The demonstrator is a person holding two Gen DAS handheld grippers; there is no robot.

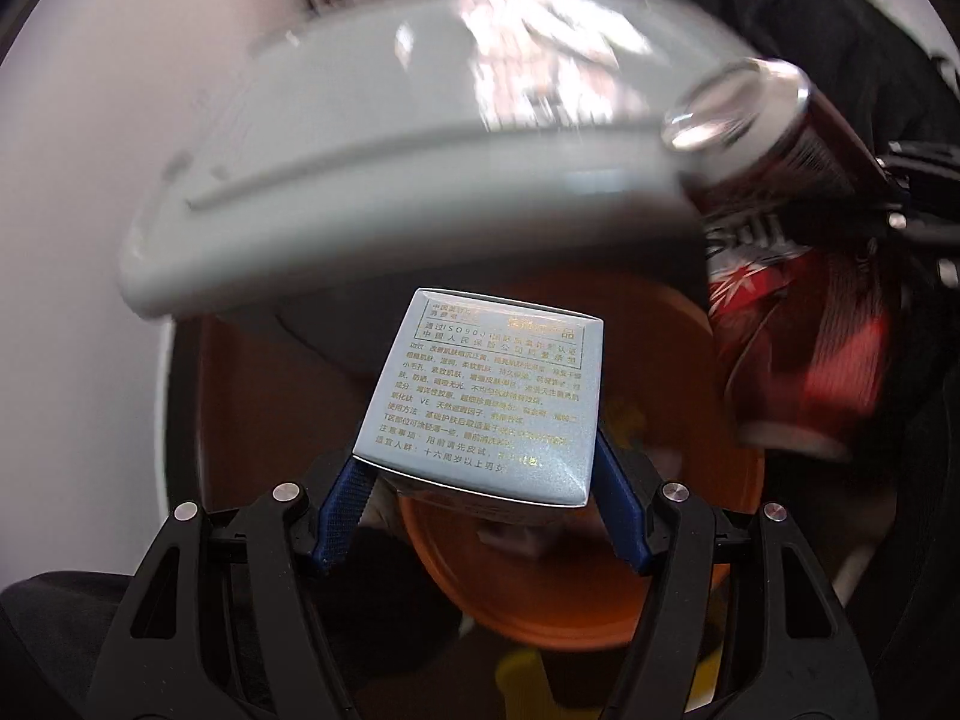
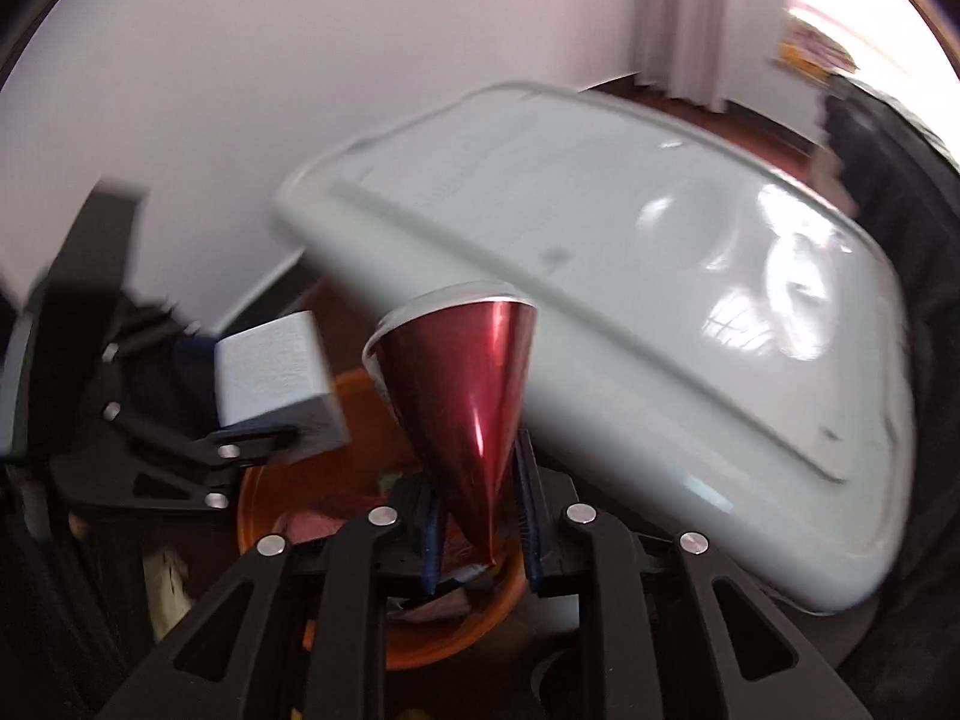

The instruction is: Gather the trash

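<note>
My left gripper point(image 1: 480, 480) is shut on a pale blue carton point(image 1: 486, 396) with printed text, held above an orange bin point(image 1: 600, 618). My right gripper point(image 2: 480, 516) is shut on a crushed red drink can point(image 2: 468, 396), also above the orange bin point(image 2: 432, 642). The can shows in the left wrist view point(image 1: 780, 276) at the right. The carton and left gripper show in the right wrist view point(image 2: 270, 372) at the left. The bin's grey-white lid point(image 1: 384, 180) stands raised behind both; it also fills the right wrist view point(image 2: 660, 312).
Some trash lies inside the bin point(image 2: 444, 594). A white wall point(image 2: 240, 60) and a curtain point(image 2: 690, 12) are behind. Dark fabric point(image 2: 918, 360) lies at the right edge.
</note>
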